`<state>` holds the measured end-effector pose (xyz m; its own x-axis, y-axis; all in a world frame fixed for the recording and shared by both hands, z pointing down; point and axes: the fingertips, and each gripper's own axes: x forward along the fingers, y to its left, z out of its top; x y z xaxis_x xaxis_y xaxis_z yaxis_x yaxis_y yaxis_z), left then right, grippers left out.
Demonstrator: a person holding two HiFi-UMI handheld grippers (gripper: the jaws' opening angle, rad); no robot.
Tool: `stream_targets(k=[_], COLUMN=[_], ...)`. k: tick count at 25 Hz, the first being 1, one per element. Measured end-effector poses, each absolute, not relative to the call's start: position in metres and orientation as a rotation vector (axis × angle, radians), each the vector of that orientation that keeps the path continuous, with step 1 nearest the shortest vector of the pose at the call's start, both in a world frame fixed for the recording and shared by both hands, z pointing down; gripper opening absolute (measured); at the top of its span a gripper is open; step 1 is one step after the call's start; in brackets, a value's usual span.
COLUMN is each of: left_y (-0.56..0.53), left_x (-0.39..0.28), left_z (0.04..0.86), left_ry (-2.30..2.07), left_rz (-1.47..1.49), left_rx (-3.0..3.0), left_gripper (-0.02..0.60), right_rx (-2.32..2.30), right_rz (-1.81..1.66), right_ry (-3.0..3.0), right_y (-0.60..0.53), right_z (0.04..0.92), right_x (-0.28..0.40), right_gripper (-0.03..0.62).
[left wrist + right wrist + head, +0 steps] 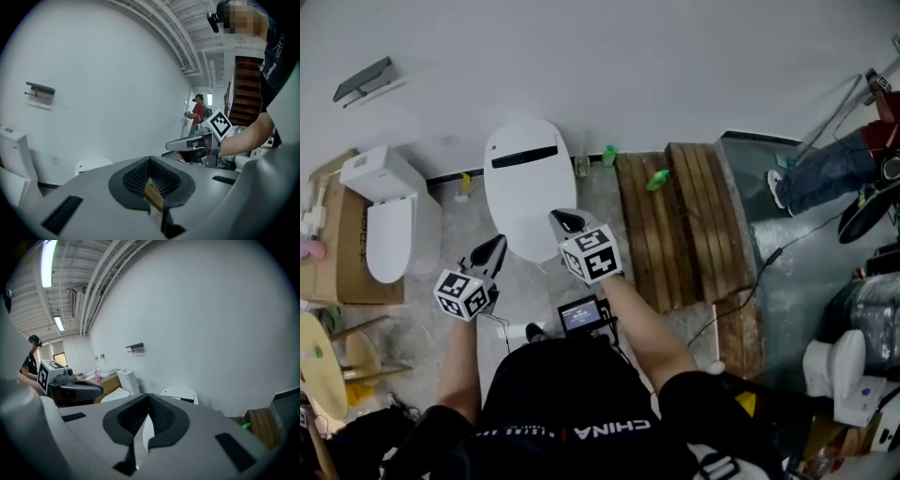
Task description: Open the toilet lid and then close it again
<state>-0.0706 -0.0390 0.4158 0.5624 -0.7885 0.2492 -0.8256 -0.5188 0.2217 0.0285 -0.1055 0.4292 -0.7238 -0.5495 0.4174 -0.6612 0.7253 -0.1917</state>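
The white toilet (525, 183) stands against the wall with its oval lid down flat. In the head view both grippers hover above its front end. My left gripper (497, 243) is just off the lid's left front edge, and my right gripper (563, 218) is over the lid's right front part. Both point toward the wall. Each is shut with nothing between its fingers, as the left gripper view (150, 162) and the right gripper view (149, 398) show. The toilet (180, 393) appears low behind the right jaws. Neither gripper touches the lid.
A second white toilet (389, 225) and a cardboard box (337, 272) stand at the left. A wooden pallet (684, 225) with a green bottle (658, 180) lies at the right. A person (834, 169) stands at the far right. A grey holder (364, 80) hangs on the wall.
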Motion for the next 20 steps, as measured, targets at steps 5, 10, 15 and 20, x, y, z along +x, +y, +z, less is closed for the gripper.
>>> stream_targets(k=[5,10,15,20], left_y=[-0.032,-0.028,-0.021,-0.004], left_x=[-0.053,-0.04,-0.032,-0.031], left_z=[0.418,0.42,0.427,0.438], left_ry=[-1.348,-1.401,-1.435,-1.449], left_rz=[0.169,0.151,0.148,0.21], left_rx=[2.444,2.378,2.314,2.309], left_gripper=[0.011,0.009,0.009,0.009], right_rx=[0.893,0.825,0.766,0.736], right_rz=[0.514,0.545,0.555,0.527], right_ry=[-2.581,-2.586,-2.569,-2.557], right_y=[-0.098,-0.093,-0.087,-0.069], right_z=[0.445,0.457,0.476,0.485], right_x=[0.046,0.057,0.061,0.058], right_gripper=[0.014,0.014,0.014,0.014])
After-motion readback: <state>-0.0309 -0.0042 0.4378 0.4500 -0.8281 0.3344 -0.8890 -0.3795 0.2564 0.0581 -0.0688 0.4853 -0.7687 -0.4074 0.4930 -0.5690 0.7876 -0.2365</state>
